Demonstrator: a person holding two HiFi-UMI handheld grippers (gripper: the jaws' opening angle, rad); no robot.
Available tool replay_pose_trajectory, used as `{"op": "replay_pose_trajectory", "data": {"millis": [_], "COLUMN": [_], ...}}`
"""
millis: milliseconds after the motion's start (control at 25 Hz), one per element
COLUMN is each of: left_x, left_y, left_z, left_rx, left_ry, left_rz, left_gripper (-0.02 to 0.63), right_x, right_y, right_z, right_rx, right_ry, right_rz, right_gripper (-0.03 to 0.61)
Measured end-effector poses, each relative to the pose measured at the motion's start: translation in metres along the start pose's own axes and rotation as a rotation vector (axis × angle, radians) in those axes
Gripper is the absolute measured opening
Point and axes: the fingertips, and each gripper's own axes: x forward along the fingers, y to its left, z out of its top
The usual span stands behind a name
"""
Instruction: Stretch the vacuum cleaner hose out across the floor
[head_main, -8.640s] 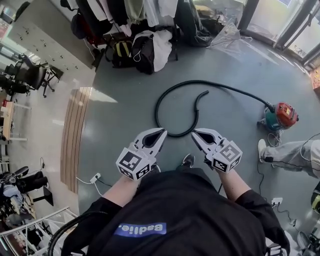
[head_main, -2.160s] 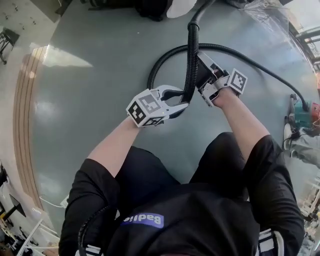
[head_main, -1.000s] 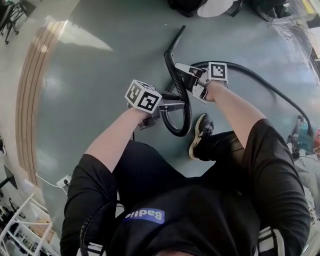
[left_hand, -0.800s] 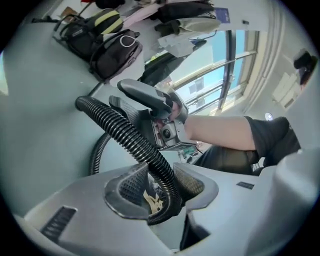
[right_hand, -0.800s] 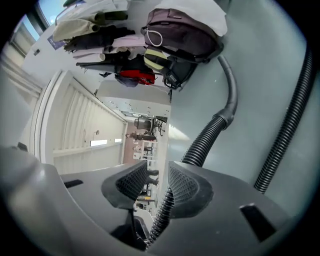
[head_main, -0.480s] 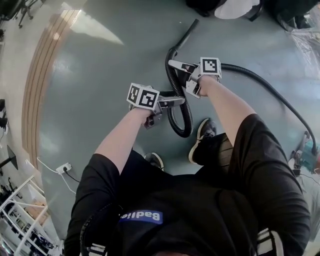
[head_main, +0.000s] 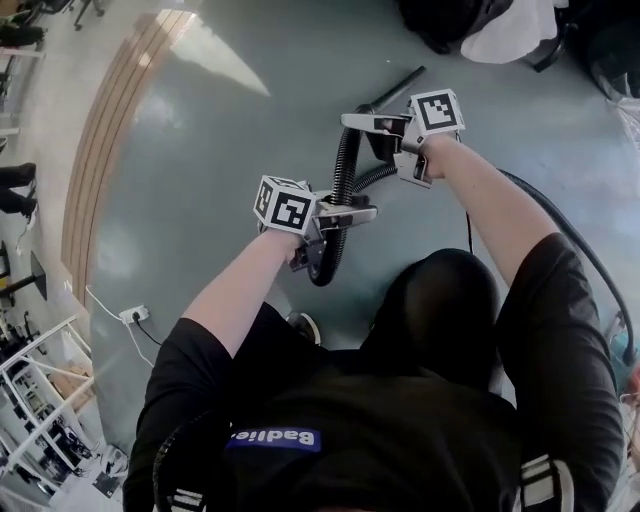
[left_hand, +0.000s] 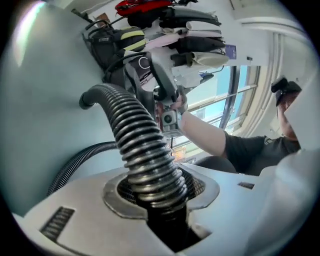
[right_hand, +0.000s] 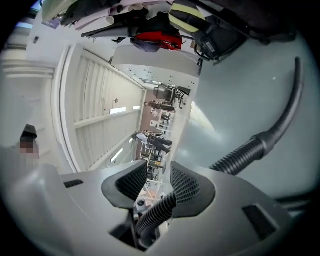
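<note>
Head view gives the whole layout. The hose (head_main: 346, 160) is held off the floor between both tools, in front of the person. Its end tube (head_main: 400, 84) points up and right toward a heap of bags and clothes (head_main: 480, 25). From the right gripper (head_main: 350, 122) the ribbed length drops to the left gripper (head_main: 368, 212) and sags in a short loop below it. A second run sweeps away past the person's right arm toward the right edge. Only this view shows that loop, the wide grey floor (head_main: 200, 180), a wooden strip (head_main: 100, 150) and a power strip (head_main: 132, 315) at lower left.

Left gripper view shows the grip, which the head view does not. The hose (left_hand: 142, 150) rises straight out from between the left jaws, and the pads (left_hand: 112, 194) hug it on both sides. These jaws have just been closing and now pinch the hose. Farther along, the hose bends over toward the other tool, held at the end of the person's bare forearm (left_hand: 205, 137), with windows (left_hand: 250, 100) behind.

Right gripper view shows the right jaws close together, with a narrow gap between the pads (right_hand: 192, 187). The hose (right_hand: 155, 215) crosses low between them and is pinched near the throat. Beyond the jaws it reappears at the right and finishes in the end tube (right_hand: 296, 90) above the floor. A distant corridor with chairs (right_hand: 167, 94) appears only here.
</note>
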Motion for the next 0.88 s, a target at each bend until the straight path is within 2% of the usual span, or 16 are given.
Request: {"op": "replay_pose_trajectory", "data": {"millis": [120,200,320,440,560,680,760,800,880], "left_x": [-0.013,-0.021,-0.03,-0.024,-0.014,-0.022,-0.036,-0.046,-0.068], "left_y": [-0.012,-0.023,-0.04,-0.057,-0.062,-0.051,-0.042,-0.038,-0.029], "left_z": [0.013,0.024,0.037,0.036,0.039,0.024,0.011,0.005,-0.004], "left_rx": [0.08,0.133,0.187,0.291,0.352,0.417,0.477,0.501,0.552], "left_ry": [0.06,0.076,0.096,0.216,0.265,0.368,0.414,0.42,0.446], "left_rz": [0.045,0.064,0.074,0.076,0.044,0.006,-0.002,0.002,0.028], "left_gripper": [0.17,0.167,0.166,0.166,0.166,0.166,0.166,0.166,0.17], "right_x": [-0.058,-0.082,-0.081,-0.068,-0.064,-0.065,-0.049,-0.035,-0.007], "right_y": [-0.018,-0.037,-0.034,-0.017,-0.01,0.0,0.001,0.001,0.004], "right_z": [0.005,-0.003,-0.014,-0.005,0.013,0.04,0.052,0.051,0.047], "right_rx": [0.047,0.118,0.241,0.33,0.402,0.432,0.39,0.361,0.314], "right_ry": [-0.034,-0.079,-0.165,-0.247,-0.316,-0.457,-0.51,-0.507,-0.482], "right_rz": [-0.036,-0.021,0.134,0.296,0.42,0.542,0.511,0.465,0.377], "right_gripper": [0.137,0.185,0.24,0.256,0.282,0.282,0.266,0.208,0.189]}}
